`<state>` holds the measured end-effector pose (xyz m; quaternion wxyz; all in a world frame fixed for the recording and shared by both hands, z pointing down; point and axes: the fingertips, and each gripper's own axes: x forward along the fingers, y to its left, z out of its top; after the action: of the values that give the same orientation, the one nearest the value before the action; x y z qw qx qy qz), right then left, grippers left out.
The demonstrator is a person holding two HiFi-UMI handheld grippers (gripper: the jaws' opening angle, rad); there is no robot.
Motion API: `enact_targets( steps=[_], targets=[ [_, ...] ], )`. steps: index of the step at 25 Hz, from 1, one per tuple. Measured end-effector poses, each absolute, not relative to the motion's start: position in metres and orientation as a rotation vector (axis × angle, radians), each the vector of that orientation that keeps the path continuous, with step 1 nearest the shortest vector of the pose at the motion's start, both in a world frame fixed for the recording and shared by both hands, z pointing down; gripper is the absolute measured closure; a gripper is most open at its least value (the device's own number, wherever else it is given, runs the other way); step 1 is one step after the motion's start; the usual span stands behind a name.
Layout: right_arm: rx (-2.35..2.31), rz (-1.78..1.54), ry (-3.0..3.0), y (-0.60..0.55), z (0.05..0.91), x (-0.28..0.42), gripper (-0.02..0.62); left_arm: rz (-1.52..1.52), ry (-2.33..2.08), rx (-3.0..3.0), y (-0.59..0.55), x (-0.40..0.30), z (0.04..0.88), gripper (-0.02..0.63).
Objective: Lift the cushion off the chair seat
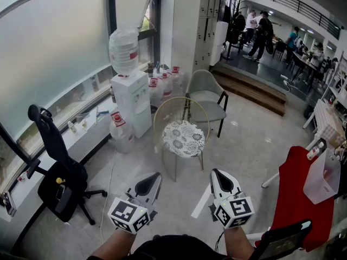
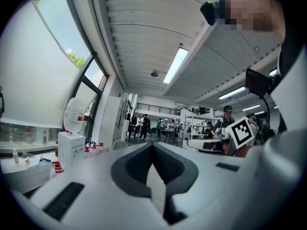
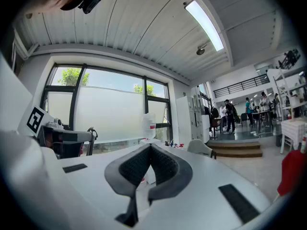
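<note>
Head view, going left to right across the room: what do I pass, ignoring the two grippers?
black office chair → water dispenser → patterned cushion → red fabric

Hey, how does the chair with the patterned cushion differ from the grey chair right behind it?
The front chair has a thin see-through hoop back; the grey chair has a solid shell back. The front chair carries a round patterned cushion; the grey chair's seat has none. The grey chair's legs are black; the front chair's are lighter. Both stand upright on the floor, unoccupied.
</note>
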<state>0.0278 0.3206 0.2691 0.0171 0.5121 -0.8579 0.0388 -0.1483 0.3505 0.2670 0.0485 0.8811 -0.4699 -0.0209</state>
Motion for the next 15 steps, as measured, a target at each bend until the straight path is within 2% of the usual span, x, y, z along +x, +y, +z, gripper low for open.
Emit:
enact_targets(
  steps=[15],
  targets=[
    [1.58, 0.119, -2.677, 0.3203, 0.2687, 0.0246, 0.586, -0.062, -1.428, 2.689, 0.3494, -0.1478, 0.2673, 0.6]
  ],
)
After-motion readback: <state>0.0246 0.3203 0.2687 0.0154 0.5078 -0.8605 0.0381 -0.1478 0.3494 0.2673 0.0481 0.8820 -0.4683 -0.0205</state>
